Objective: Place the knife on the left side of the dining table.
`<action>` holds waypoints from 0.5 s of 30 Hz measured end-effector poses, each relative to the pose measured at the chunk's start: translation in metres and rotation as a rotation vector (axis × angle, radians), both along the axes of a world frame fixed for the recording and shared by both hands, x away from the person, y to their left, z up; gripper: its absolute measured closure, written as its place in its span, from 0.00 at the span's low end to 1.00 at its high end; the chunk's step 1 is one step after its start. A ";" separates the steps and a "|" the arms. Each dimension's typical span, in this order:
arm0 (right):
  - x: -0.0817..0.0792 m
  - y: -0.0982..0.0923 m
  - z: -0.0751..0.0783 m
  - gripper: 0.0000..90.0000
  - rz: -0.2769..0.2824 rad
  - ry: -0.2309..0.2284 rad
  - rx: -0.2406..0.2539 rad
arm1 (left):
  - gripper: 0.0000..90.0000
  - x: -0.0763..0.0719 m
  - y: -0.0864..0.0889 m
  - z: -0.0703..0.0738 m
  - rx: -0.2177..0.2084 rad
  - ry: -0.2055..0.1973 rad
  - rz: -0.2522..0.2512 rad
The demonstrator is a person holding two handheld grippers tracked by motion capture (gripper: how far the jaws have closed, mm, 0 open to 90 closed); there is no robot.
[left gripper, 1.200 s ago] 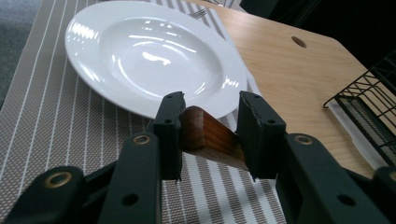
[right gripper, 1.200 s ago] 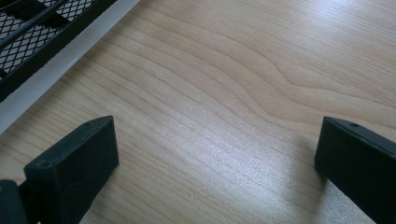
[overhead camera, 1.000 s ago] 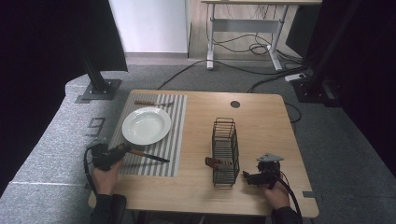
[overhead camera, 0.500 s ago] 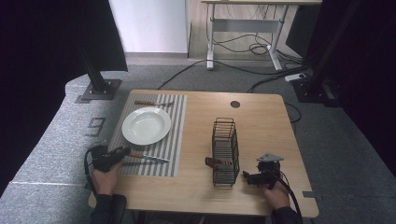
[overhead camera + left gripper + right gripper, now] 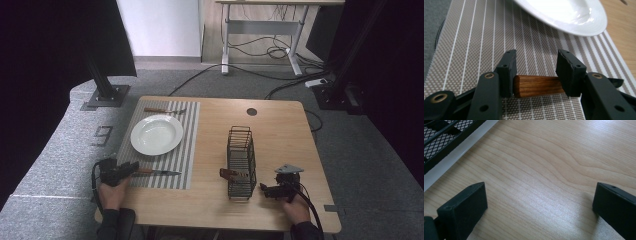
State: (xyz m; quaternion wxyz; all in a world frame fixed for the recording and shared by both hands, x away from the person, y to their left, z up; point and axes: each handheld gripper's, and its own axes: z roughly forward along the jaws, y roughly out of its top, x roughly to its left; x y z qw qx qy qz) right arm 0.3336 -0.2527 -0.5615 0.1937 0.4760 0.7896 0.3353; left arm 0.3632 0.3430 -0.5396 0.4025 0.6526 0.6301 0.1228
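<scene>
The left gripper's (image 5: 536, 75) fingers (image 5: 507, 72) have just been opening, released around the wooden-handled steel knife (image 5: 537, 85). Better to withdraw straight back, leaving the knife square on the striped grey placemat (image 5: 486, 37). The right gripper (image 5: 539, 215) rests spread wide.

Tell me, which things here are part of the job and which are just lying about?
In the job: knife with its wooden handle between the left tool's jaws; striped placemat; white plate.

Lying about: wire basket; second utensil beyond the plate; idle right tool.

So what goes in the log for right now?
left gripper: opening, knife handle between fingers | knife: on mat | right gripper: open
</scene>
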 end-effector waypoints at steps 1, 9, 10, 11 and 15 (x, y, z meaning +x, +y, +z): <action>0.000 0.000 0.000 0.00 0.000 0.000 0.000 | 0.57 0.000 0.000 -0.001 0.004 0.014 0.000; 0.000 0.000 0.000 0.00 0.000 0.000 0.000 | 0.56 0.004 -0.010 0.003 0.167 0.025 -0.031; 0.000 0.000 0.000 0.00 0.000 0.000 0.000 | 0.59 0.004 -0.014 0.003 0.226 0.022 -0.041; 0.000 0.000 0.000 0.00 0.000 0.000 0.000 | 0.60 0.004 -0.017 0.003 0.267 0.020 -0.055; 0.000 0.000 0.000 0.00 0.000 0.000 0.000 | 0.54 0.003 -0.024 0.003 0.314 0.014 -0.065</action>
